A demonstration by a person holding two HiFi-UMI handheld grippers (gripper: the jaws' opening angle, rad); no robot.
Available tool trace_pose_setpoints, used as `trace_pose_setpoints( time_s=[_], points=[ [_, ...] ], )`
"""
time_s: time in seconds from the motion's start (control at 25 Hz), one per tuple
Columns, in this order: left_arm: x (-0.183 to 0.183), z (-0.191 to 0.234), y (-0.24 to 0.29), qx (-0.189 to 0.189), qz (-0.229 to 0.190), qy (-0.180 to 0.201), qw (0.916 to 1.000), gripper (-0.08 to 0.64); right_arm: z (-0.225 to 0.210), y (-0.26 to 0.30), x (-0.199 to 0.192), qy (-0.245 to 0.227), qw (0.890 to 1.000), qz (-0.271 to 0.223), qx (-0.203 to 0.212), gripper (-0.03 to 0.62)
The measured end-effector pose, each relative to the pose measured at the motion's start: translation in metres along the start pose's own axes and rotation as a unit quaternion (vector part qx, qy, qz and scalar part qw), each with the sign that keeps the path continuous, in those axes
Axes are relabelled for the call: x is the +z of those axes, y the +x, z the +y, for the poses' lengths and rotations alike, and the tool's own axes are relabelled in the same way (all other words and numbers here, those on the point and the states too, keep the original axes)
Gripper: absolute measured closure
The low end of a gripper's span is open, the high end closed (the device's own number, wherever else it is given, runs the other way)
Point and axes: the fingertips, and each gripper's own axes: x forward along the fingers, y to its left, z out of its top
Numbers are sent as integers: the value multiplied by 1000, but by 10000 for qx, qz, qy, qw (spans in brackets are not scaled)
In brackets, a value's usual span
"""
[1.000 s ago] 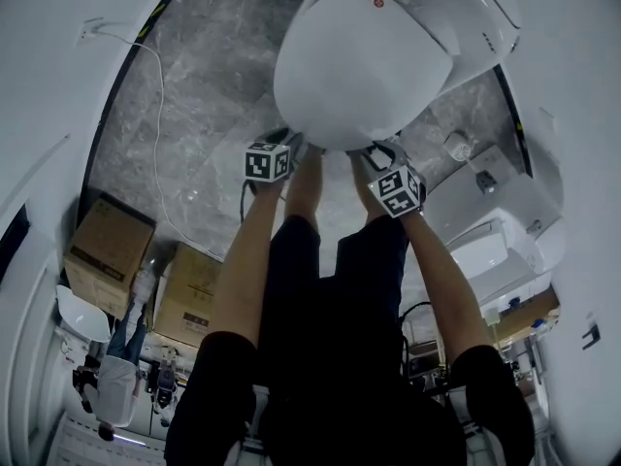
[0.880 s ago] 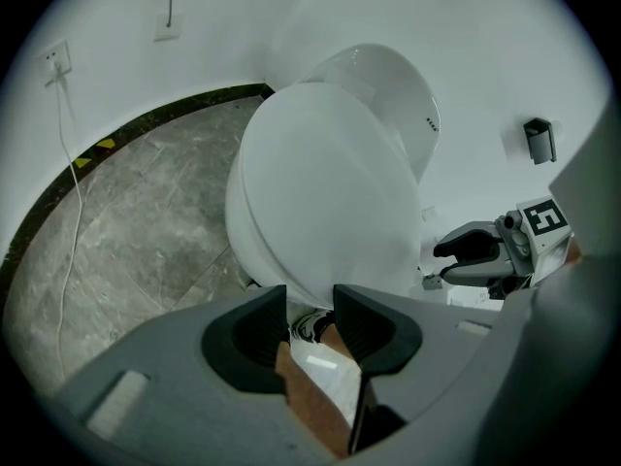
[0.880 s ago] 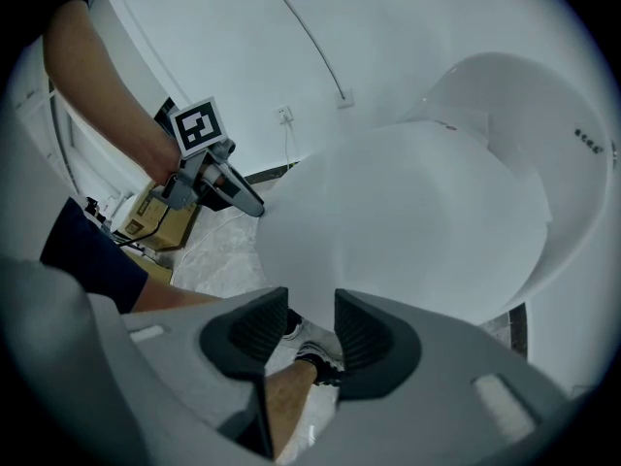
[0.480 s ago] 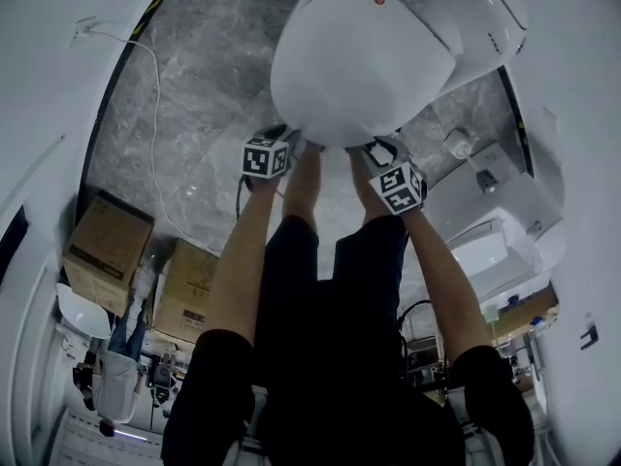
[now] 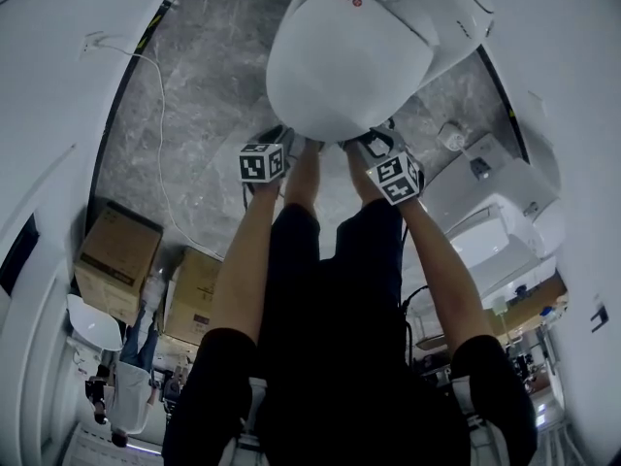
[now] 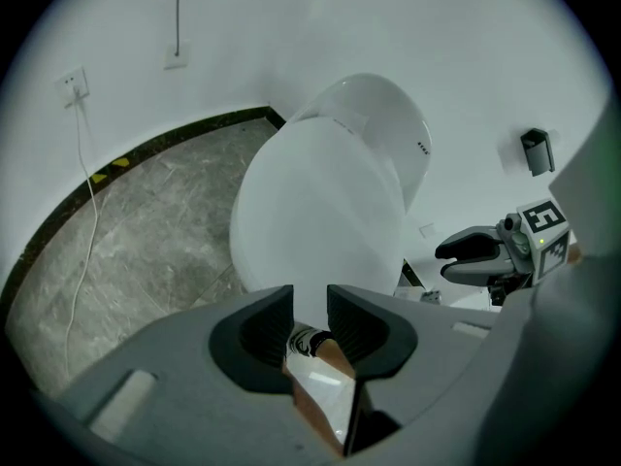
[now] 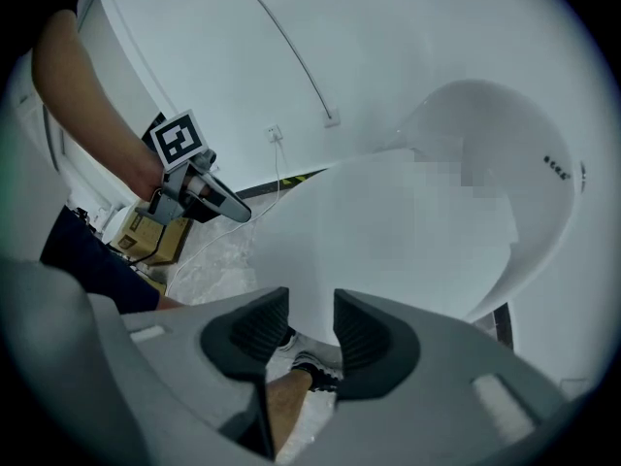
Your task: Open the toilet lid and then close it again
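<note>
The white toilet lid (image 5: pixel 349 66) fills the top of the head view, its front edge toward me. My left gripper (image 5: pixel 291 144) sits at that front edge on the left. Its jaws have just been closing, and the lid's rim (image 6: pixel 320 212) stands between the pads. My right gripper (image 5: pixel 374 144) holds the same edge a little to the right. In the right gripper view the lid (image 7: pixel 417 231) runs down between the pads of the right gripper (image 7: pixel 310 323). The left gripper (image 6: pixel 310 314) shows the same grip. Each gripper view also catches the other gripper beside it.
Grey marbled floor (image 5: pixel 194 85) lies under the toilet. Two cardboard boxes (image 5: pixel 116 260) stand at the left by the white wall. A cable (image 5: pixel 155 115) trails from a wall socket (image 6: pixel 73 85). Another white fixture (image 5: pixel 495 231) stands close on the right. My legs are right below the lid.
The left jaws have narrowed onto the lid's rim. Both grippers have risen a little with the front edge, and the lid has shifted up and left in the head view.
</note>
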Motion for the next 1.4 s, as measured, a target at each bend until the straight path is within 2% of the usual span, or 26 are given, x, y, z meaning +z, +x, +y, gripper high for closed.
trace_pose_setpoints(
  time_s=[0.16, 0.32, 0.56, 0.68, 0.84, 0.96, 1.08, 1.2, 1.4],
  points=[
    [33, -28, -41, -82, -210, 606, 9979, 494, -1, -39, 18, -7, 9999, -164, -8, 510],
    [67, -55, -85, -185, -354, 1365, 9898, 544, 4, -70, 37, 214, 9990, -390, 34, 589],
    [94, -104, -147, -435, -550, 2092, 9754, 549, 23, -129, 60, 476, 9966, -656, 143, 589],
    [104, -129, -173, -534, -718, 2233, 9706, 549, 25, -159, 65, 603, 9948, -818, 48, 589],
    [112, -156, -207, -718, -1098, 2184, 9670, 549, 39, -194, 75, 727, 9910, -1120, -67, 589],
    [113, -171, -226, -929, -1263, 2030, 9666, 549, 46, -217, 88, 1022, 9813, -1631, -18, 589],
    [111, -187, -245, -1065, -1363, 2096, 9624, 549, 49, -239, 99, 1302, 9707, -2020, -53, 589],
    [115, -205, -269, -1227, -1577, 2201, 9548, 549, 55, -260, 113, 1124, 9693, -2175, -226, 589],
    [134, -234, -299, -1291, -1952, 2496, 9397, 549, 59, -292, 152, 522, 9676, -2445, -364, 589]
  ],
)
